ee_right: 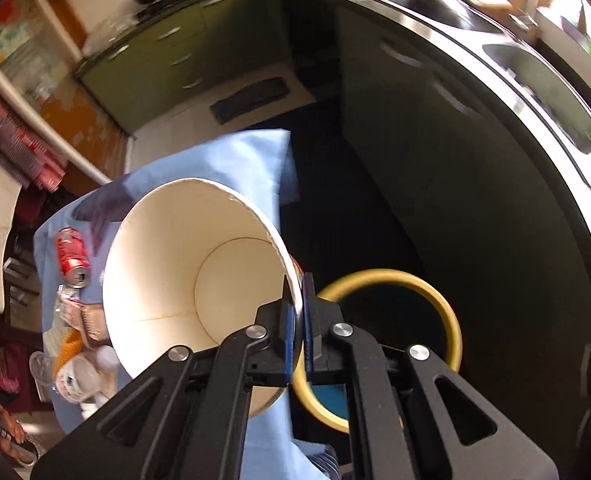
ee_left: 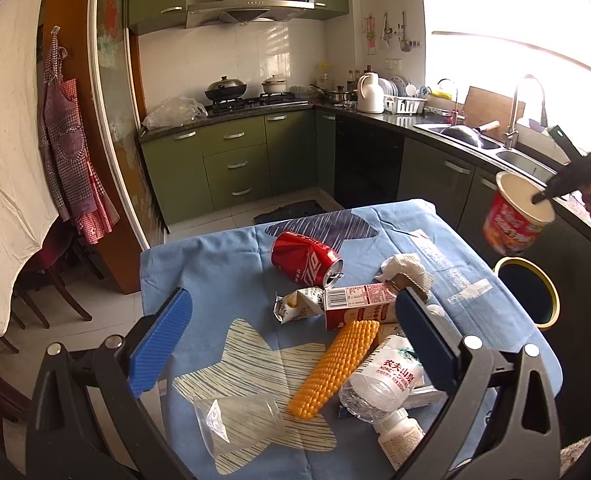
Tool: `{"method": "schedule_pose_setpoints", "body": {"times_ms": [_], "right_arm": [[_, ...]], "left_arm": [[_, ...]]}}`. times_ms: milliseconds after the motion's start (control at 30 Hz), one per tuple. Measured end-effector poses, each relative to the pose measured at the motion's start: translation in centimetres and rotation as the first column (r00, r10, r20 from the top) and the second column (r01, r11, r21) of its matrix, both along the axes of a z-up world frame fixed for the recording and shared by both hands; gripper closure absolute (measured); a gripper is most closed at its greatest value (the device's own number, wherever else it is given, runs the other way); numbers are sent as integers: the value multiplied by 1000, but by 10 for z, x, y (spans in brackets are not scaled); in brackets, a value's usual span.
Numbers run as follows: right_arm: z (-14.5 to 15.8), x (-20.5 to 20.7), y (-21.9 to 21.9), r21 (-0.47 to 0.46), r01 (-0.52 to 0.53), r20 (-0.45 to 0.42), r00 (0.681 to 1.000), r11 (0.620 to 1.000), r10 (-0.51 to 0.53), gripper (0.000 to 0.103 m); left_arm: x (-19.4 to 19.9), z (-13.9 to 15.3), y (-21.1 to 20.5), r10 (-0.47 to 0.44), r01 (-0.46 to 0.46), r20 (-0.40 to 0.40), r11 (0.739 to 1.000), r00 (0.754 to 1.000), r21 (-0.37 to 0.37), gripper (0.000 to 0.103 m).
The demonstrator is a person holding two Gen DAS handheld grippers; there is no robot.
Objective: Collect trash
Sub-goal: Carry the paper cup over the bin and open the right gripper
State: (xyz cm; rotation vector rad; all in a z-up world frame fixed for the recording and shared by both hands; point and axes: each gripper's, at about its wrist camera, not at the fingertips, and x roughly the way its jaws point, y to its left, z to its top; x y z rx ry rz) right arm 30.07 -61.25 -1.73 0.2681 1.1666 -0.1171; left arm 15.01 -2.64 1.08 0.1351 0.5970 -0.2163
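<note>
My right gripper (ee_right: 298, 292) is shut on the rim of an empty instant-noodle cup (ee_right: 183, 276) and holds it tilted in the air beside the yellow-rimmed trash bin (ee_right: 447, 312). In the left wrist view the cup (ee_left: 515, 216) hangs above the bin (ee_left: 551, 296), right of the table. My left gripper (ee_left: 291, 312) is open above the trash on the table: a red cola can (ee_left: 303, 262), a milk carton (ee_left: 355, 304), a crumpled wrapper (ee_left: 295, 304), a yellow corn cob (ee_left: 335, 368), a water bottle (ee_left: 379, 380), a clear plastic cup (ee_left: 235, 416), a white pill bottle (ee_left: 399, 436) and a tissue (ee_left: 407, 268).
The table has a blue cloth (ee_left: 215, 264). Green kitchen cabinets (ee_left: 235, 160) and a dark counter with a sink (ee_left: 467, 136) run behind and to the right. Chairs (ee_left: 43, 292) stand at the left.
</note>
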Motion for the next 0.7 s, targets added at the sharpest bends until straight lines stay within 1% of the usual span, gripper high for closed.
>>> {"method": "schedule_pose_setpoints", "body": {"times_ms": [67, 167, 200, 333, 367, 433, 500, 600, 700], "right_arm": [[-22, -23, -36, 4, 75, -31, 997, 997, -75, 99], [-58, -43, -71, 17, 152, -76, 986, 988, -150, 99], [-74, -49, -82, 27, 177, -100, 980, 984, -173, 98], [-117, -56, -105, 45, 231, -149, 964, 972, -222, 96], [-124, -56, -108, 53, 239, -155, 961, 970, -228, 92], [-129, -59, -113, 54, 246, -153, 960, 968, -236, 90], [-127, -57, -113, 61, 238, -142, 963, 969, -228, 88], [-115, -56, -107, 63, 216, -117, 971, 974, -208, 88], [-103, -56, -97, 66, 189, -92, 979, 980, -183, 88]], "left_arm": [[1, -1, -1, -4, 4, -6, 1000, 1000, 4, 6], [4, -4, -6, -9, 9, -17, 1000, 1000, 14, 6], [5, -4, -7, -10, 10, -20, 1000, 1000, 17, 6], [7, -5, -11, -9, 9, -30, 1000, 999, 28, 6], [8, -5, -12, -5, 6, -31, 999, 1000, 36, 6], [9, -6, -14, 0, 2, -34, 999, 999, 50, 6], [11, -7, -15, 0, 2, -42, 998, 999, 60, 6], [14, -7, -15, -2, 6, -55, 998, 998, 60, 6], [24, -8, -17, -8, 13, -86, 999, 996, 52, 6]]}}
